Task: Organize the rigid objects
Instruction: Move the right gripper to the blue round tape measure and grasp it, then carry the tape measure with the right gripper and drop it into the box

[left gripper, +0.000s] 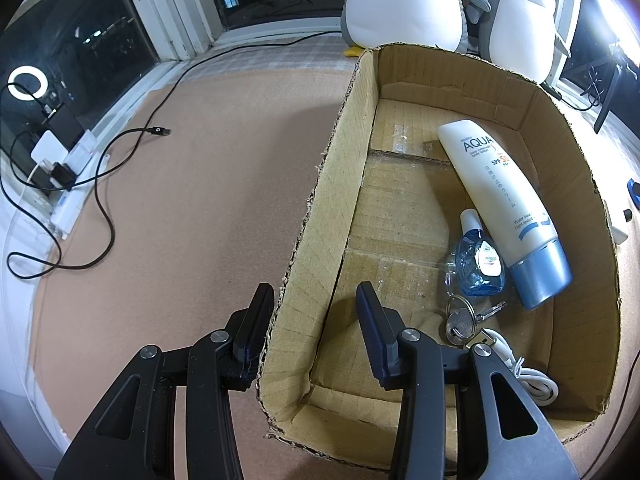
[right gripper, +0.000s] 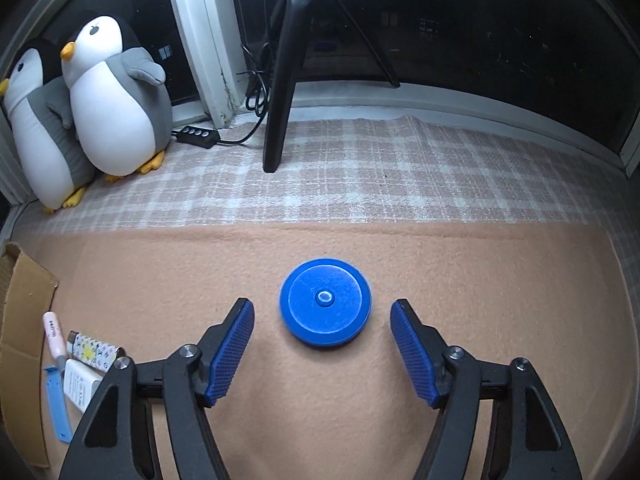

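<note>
The round blue plastic disc (right gripper: 325, 306) is lying flat on the peach felt mat (right gripper: 360, 400), well in from its edges. The right gripper (right gripper: 322, 354) is hovering with its blue ribbed pads on either side of the disc, parted wider than it and not touching it.

The left gripper (left gripper: 316, 334) is straddling the near left wall of the open brown cardboard box (left gripper: 320, 200), one pad outside pressing the wall; whether the inner pad is touching is hard to tell.

Inside, toward the box's right wall, a white sunscreen tube with a blue cap (left gripper: 504, 208) is lying beside a small clear blue bottle (left gripper: 478, 264), silver keys on a ring (left gripper: 464, 322) and a white cable (left gripper: 524, 372) partly hidden behind the gripper.
</note>
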### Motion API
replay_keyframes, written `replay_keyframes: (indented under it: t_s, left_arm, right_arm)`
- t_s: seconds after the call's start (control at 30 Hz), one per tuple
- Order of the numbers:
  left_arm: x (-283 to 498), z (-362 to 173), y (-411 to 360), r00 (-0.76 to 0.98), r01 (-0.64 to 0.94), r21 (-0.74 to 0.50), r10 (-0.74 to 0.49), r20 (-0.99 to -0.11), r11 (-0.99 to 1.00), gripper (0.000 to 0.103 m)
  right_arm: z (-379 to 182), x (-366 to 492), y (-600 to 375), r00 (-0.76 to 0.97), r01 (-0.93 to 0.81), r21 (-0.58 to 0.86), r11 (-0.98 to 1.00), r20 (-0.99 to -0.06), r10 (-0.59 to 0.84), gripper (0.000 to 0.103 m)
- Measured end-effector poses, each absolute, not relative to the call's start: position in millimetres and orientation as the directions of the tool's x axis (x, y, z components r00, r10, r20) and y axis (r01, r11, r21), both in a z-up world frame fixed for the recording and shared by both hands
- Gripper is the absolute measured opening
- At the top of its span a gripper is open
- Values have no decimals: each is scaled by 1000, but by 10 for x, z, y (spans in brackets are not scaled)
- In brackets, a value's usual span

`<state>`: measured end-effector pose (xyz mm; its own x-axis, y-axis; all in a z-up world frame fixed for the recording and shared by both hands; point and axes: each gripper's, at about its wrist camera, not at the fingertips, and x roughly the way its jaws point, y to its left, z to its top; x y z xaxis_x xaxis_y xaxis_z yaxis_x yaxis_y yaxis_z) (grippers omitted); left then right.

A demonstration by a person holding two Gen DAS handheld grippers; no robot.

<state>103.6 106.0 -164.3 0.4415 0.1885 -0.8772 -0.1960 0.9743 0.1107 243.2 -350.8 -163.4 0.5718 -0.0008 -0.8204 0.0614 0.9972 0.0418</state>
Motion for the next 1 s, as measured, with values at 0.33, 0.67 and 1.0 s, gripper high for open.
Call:
replay_keyframes:
  t_s: [0.33,0.67,1.0]
  left_arm:
    - [1038,-1644,1056,441,-196,110,188,-877,974,42]
    - [1025,-1654,1071,442,-198,106,185,-878,974,42]
    - [1014,-1661,1080,444,-201,97,179,-878,975,42]
  right_arm:
    - [-1743,2567,-3527,551,55,20,998,-835,-13,46]
    - [-1736,2545,-3500,543,36,13,999,-840,-9,46]
    - [-1641,2306,-3425,565,18,38,999,-825,21,46]
